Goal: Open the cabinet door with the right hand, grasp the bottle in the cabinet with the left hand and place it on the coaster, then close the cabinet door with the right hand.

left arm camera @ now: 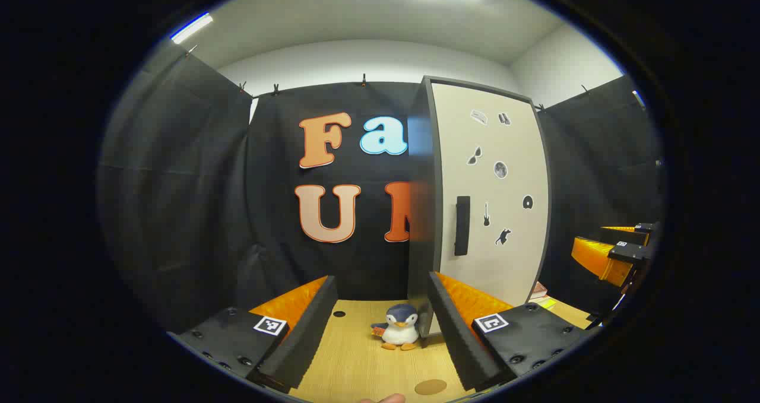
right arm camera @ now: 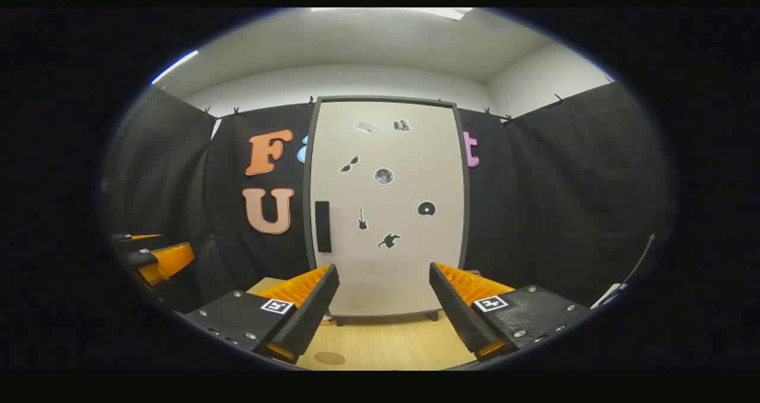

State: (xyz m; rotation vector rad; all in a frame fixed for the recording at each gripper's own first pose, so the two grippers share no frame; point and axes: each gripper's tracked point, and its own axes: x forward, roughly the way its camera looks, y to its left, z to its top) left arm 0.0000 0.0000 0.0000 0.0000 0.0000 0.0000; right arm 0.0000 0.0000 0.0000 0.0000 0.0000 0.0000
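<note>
While one cabinet stands shut beside one penguin toy and one coaster, both tongs, left and right, hover released, level, aimed at twelve o'clock.

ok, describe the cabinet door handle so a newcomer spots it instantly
Find the tall pale cabinet standing on the wooden table against the black cloth. Its closed door carries small dark stickers; the handle is the plain black vertical bar near the door's left edge, bigger than any sticker.
</note>
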